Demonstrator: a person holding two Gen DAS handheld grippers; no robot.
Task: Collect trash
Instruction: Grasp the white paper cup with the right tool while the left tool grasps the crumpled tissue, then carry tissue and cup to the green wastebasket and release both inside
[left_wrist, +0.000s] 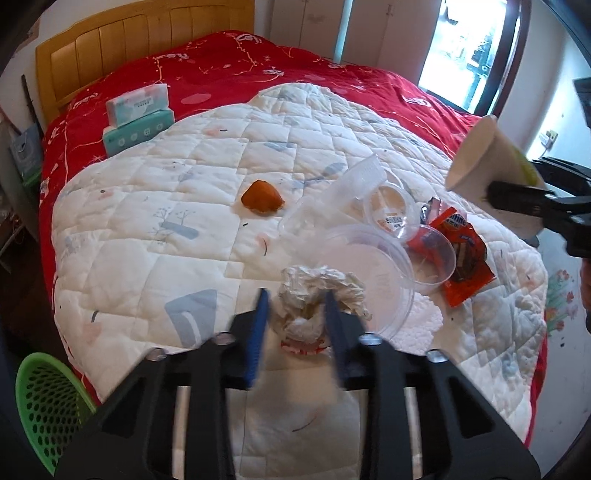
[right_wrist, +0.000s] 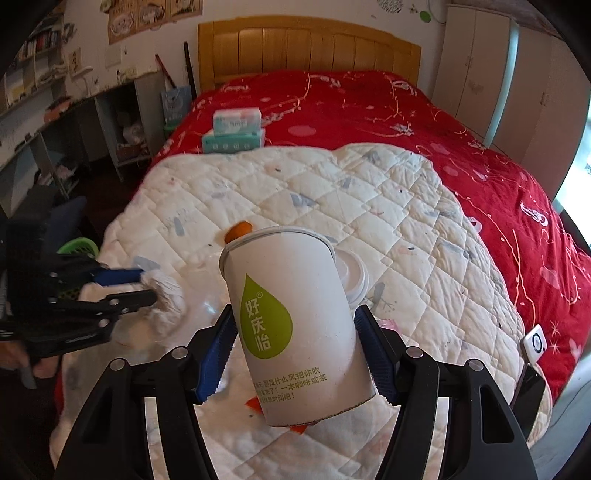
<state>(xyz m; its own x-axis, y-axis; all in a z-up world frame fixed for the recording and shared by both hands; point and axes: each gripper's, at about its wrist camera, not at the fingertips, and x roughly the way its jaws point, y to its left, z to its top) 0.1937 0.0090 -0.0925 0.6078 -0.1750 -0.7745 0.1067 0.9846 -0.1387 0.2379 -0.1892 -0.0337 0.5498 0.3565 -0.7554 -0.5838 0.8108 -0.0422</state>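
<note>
**Paper cup up, tissue caught at the left**

The right gripper (right_wrist: 295, 354) has its jaws pressed on both sides of a white paper cup (right_wrist: 291, 325) with a green drop logo, tilted, above the white quilt (right_wrist: 388, 221). Over at the left, the left gripper (right_wrist: 147, 284) has a crumpled tissue (right_wrist: 166, 295) between its jaws. An orange peel (right_wrist: 238, 229) peeks out behind the cup's rim. Tissue packs (right_wrist: 234, 134) sit stacked on the red bedspread (right_wrist: 369, 107).

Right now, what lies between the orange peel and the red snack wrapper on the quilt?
In the left wrist view, clear plastic containers and a clear lid lie between the orange peel and the red snack wrapper.
</note>
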